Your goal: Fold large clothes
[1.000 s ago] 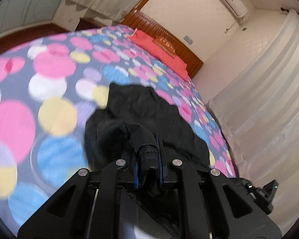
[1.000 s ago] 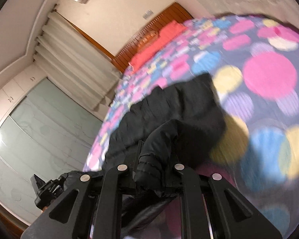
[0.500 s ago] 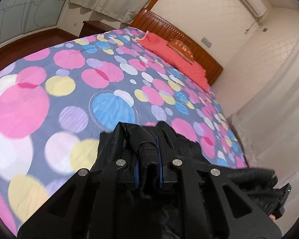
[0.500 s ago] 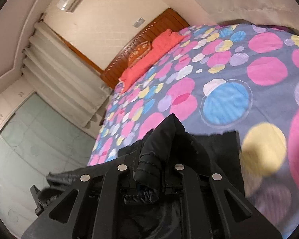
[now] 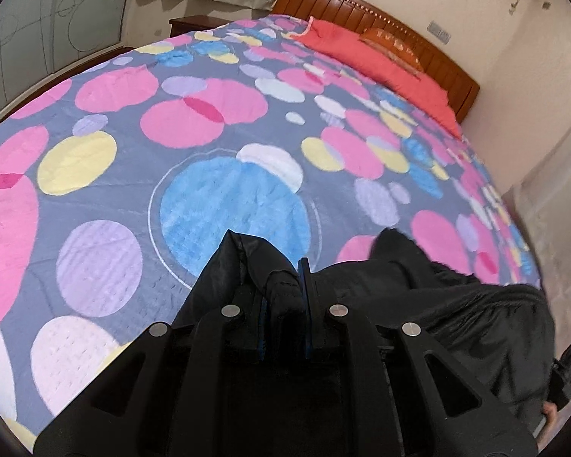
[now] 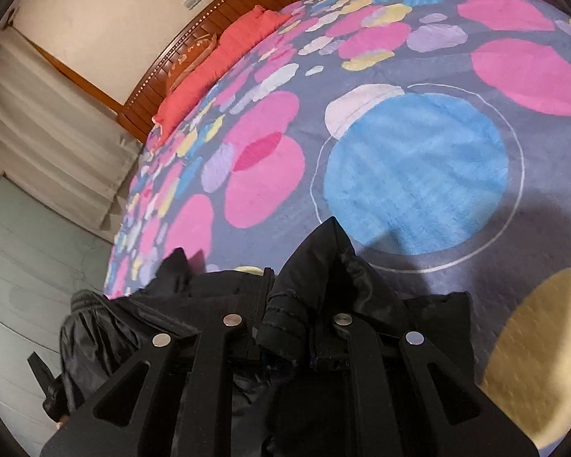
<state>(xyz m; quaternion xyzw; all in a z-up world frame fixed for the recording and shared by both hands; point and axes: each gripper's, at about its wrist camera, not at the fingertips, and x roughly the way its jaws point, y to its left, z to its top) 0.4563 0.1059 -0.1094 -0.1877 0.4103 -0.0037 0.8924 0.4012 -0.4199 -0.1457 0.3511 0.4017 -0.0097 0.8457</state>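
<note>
A black padded jacket (image 5: 456, 304) hangs between my two grippers, lifted over the near edge of the bed. My left gripper (image 5: 285, 289) is shut on a bunched fold of the jacket, which sticks up between its fingers. My right gripper (image 6: 285, 304) is shut on another fold of the same jacket (image 6: 323, 266). The rest of the jacket trails down to the right in the left wrist view and to the left in the right wrist view (image 6: 106, 323). The other gripper shows at the edge in each view.
The bed carries a grey blanket (image 5: 133, 198) with pink, blue, yellow and lilac circles. Red pillows (image 5: 380, 57) lie by the wooden headboard (image 5: 380, 19). Curtains (image 6: 49, 133) hang beside the bed, with glass wardrobe doors (image 5: 57, 26) on the other side.
Both grippers have pulled the jacket back off the middle of the bed toward its near edge. The blanket that was under the jacket now shows bare.
</note>
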